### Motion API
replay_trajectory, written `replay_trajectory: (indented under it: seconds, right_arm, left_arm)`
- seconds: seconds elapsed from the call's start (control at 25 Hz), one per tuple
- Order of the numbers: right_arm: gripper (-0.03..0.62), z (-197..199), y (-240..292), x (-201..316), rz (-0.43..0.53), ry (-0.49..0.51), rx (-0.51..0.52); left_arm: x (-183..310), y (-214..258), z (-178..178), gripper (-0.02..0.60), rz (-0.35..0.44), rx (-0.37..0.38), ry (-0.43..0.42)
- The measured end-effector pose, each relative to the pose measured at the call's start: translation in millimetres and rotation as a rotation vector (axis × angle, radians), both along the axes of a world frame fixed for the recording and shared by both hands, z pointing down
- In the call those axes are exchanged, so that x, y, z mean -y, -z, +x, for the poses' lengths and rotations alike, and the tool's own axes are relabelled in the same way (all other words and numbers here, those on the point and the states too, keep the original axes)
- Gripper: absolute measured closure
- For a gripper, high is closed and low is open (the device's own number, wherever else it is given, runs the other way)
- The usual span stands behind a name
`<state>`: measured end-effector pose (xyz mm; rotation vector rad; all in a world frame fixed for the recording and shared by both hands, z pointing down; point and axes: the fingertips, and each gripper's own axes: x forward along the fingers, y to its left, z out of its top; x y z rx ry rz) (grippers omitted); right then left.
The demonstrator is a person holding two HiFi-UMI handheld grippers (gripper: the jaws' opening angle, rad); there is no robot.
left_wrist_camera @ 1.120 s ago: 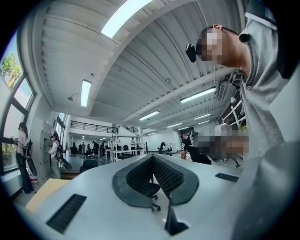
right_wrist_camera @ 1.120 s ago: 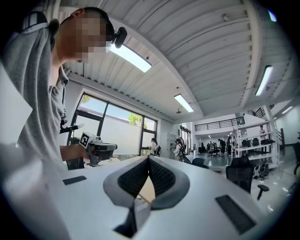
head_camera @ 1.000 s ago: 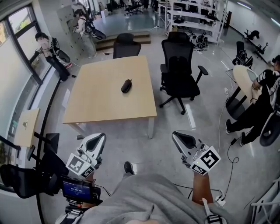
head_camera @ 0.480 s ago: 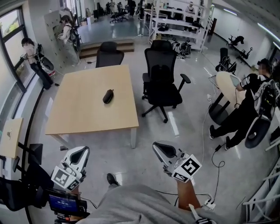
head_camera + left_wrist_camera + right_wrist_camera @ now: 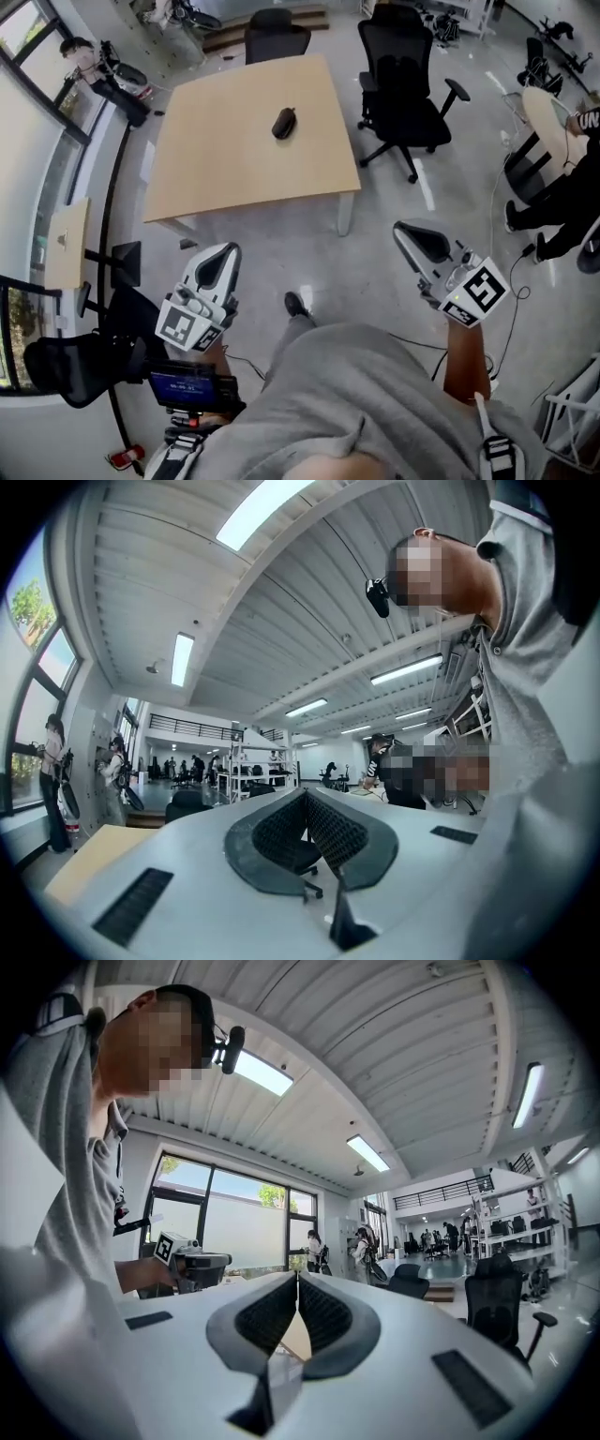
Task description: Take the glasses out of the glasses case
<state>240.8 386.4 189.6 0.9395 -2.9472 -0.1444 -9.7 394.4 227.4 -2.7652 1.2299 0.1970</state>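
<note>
A dark oval glasses case (image 5: 283, 123) lies closed near the middle of the light wooden table (image 5: 225, 178), far ahead of me. No glasses show. My left gripper (image 5: 223, 255) hangs over the floor short of the table's near edge, shut with nothing in it. My right gripper (image 5: 411, 232) is level with it on the right, also shut and empty. In the left gripper view the jaws (image 5: 305, 795) meet at the tips, with the table's corner (image 5: 82, 866) low on the left. In the right gripper view the jaws (image 5: 297, 1279) are closed too.
Two black office chairs (image 5: 405, 94) (image 5: 277, 36) stand at the table's right side and far end. Another black chair (image 5: 66, 370) and a small side table (image 5: 62, 246) are on my left. People stand by the windows (image 5: 94, 67), and one person sits at right (image 5: 567, 202). Cables (image 5: 502, 309) lie on the floor.
The head view has tilted and swung, so the table and case now sit higher and nearer in the picture. Both grippers stay shut and empty in front of my body.
</note>
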Motion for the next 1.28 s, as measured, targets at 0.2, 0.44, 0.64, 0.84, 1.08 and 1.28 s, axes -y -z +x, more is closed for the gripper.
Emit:
replay_trajectory:
  seconds: [0.2, 0.44, 0.64, 0.84, 1.08, 1.28]
  right_arm:
    - [0.585, -26.4, -33.3, 31.9, -0.091, -0.009, 0.032]
    - [0.585, -48.5, -30.5, 62.8, -0.097, -0.01, 0.026]
    - [0.585, -112.9, -23.8, 117.6, -0.099, -0.028, 0.029]
    - [0.585, -136.2, -21.9, 137.2, -0.086, -0.055, 0.03]
    - [0.585, -199.6, -28.5, 177.1, -0.09, -0.098, 0.011]
    - [0.585, -210.2, -32.7, 183.7, -0.097, -0.107, -0.008]
  left_arm:
    - [27.0, -20.8, -33.8, 0.575, -0.079, 0.014, 0.013]
    - [56.1, -19.1, -48.0, 0.575, -0.078, 0.003, -0.003]
    - [118.8, -11.9, -107.4, 0.575, -0.071, -0.001, -0.034]
    - [143.7, -6.5, -122.7, 0.575, -0.05, 0.007, -0.081]
    - [189.9, -21.0, -178.4, 0.575, -0.062, -0.007, -0.135]
    - [201.3, -28.6, -185.9, 0.575, -0.074, -0.021, -0.15]
